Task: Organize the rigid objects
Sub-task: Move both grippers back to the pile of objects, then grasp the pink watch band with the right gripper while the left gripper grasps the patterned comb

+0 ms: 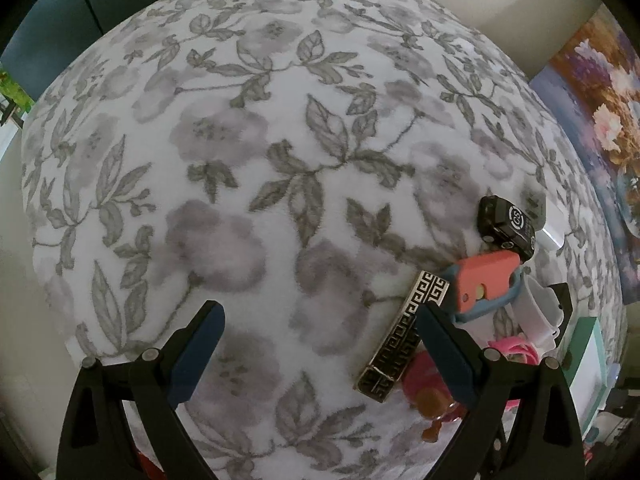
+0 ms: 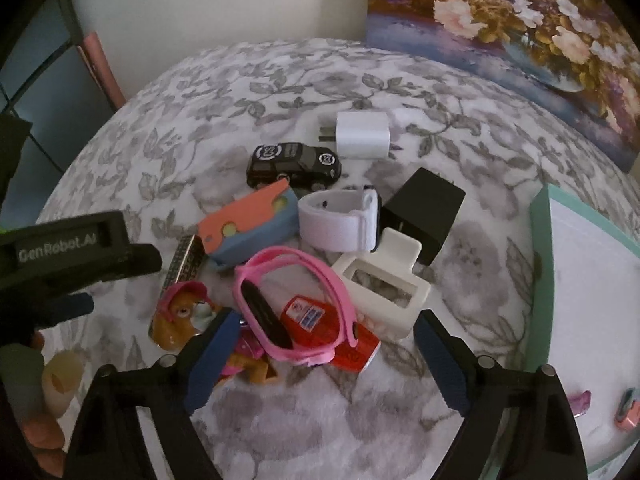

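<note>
We saw dim, soft indoor light without glare; shadows stayed faint. Both fisheye views bulged, darkened to black at the corners, and looked slightly soft throughout.

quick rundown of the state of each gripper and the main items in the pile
left gripper: open, holding nothing
right gripper: open, fingers either side of the pink watch
pink watch: strap looped, lying on the red packet
red packet: flat, partly covered
toy car: upright on its wheels
white charger: prongs pointing left
white band: closed loop
</note>
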The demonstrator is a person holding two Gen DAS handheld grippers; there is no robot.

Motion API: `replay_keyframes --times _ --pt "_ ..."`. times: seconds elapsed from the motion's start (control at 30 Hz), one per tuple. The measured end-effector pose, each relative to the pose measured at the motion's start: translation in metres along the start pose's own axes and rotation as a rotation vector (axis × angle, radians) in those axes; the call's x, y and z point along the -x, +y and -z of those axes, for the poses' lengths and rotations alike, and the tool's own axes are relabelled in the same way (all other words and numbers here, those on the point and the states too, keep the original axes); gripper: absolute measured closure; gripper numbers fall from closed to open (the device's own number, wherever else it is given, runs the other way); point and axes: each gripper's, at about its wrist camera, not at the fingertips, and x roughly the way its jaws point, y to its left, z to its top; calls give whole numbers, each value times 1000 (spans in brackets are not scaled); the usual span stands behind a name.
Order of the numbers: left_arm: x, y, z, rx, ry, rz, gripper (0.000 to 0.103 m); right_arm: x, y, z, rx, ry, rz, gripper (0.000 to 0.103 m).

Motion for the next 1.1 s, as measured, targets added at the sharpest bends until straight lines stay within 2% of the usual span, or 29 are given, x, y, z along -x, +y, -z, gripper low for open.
replay_keyframes --times 0.27,0.43,0.53,0.63,0.7,0.77,0.8,0.9,0.97,1.0,1.1 --pt "-8 -14 0 -42 14 32 6 -1 -2 -1 -4 6 -32 43" --pt "-14 -29 5 -75 20 46 6 1 -5 1 4 7 -43 52" --pt "-20 -39 9 -101 28 42 6 5 -8 1 12 7 -35 63" --pt "-26 -46 12 -123 29 34 7 7 -16 3 -12 15 -52 65" --pt "-26 -51 14 -137 19 23 12 7 -20 4 -21 17 -59 66" --pt "-25 -55 17 -150 4 5 27 8 -24 4 -32 21 -73 67" --pt "-24 -57 18 -157 -5 -3 31 8 -25 4 -37 22 -79 67" --pt "-20 -60 15 -172 -17 10 50 9 -27 5 -40 25 -91 67" --pt "-18 -61 15 -172 -23 30 75 10 -30 6 -43 25 -97 68" --pt "-16 -61 14 -170 -23 46 80 11 -31 6 -48 26 -102 68" --pt "-15 -63 14 -171 -21 58 81 13 -37 7 -72 27 -121 69"
